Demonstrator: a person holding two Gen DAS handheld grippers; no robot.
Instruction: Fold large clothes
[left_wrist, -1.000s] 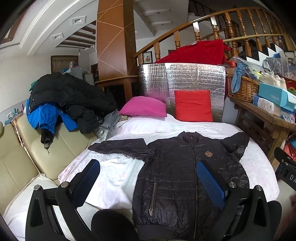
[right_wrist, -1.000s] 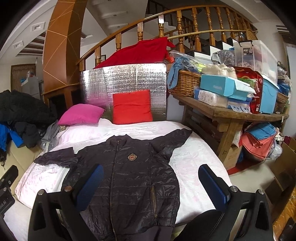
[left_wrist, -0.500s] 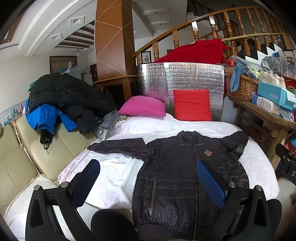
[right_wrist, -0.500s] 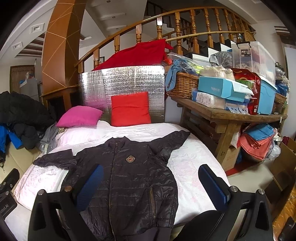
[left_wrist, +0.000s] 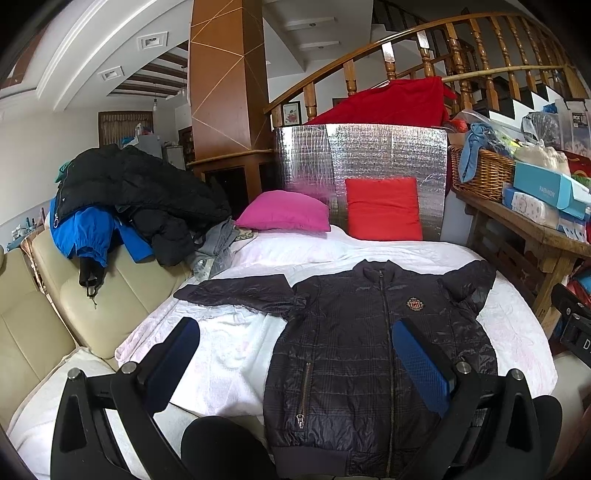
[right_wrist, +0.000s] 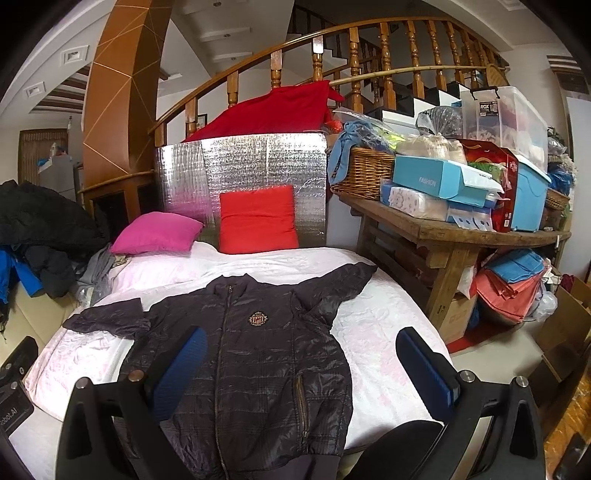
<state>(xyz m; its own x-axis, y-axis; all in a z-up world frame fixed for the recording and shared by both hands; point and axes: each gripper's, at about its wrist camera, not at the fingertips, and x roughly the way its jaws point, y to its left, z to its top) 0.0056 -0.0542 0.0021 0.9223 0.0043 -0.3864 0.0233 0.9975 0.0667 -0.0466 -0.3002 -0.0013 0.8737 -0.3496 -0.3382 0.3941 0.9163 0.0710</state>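
Jacket (left_wrist: 376, 354), dark and quilted, lies front-up and zipped on the white bed cover (left_wrist: 229, 347), collar toward the cushions, hem at the near edge. One sleeve runs out flat toward the sofa (left_wrist: 66, 310); the other is bent up toward the wooden table (right_wrist: 454, 232). Nothing is folded yet.

Over the last second very little has changed: both cameras have drifted only slightly, the view edging a touch nearer and lower over the bed, and the jacket has not shifted or creased. So this looks like the pause before the first fold, not a fold in progress.

The left gripper (left_wrist: 295, 362) hangs above the hem end with its blue pads spread wide, holding nothing, one pad over bare cover and the other over the chest. The right gripper (right_wrist: 306, 365) is likewise wide apart and empty, straddling the jacket's pocket side.

My read: a sleeve comes first. The pink cushion (left_wrist: 284, 216), red cushion (left_wrist: 384, 208) and coat pile (left_wrist: 133, 192) sit well clear.
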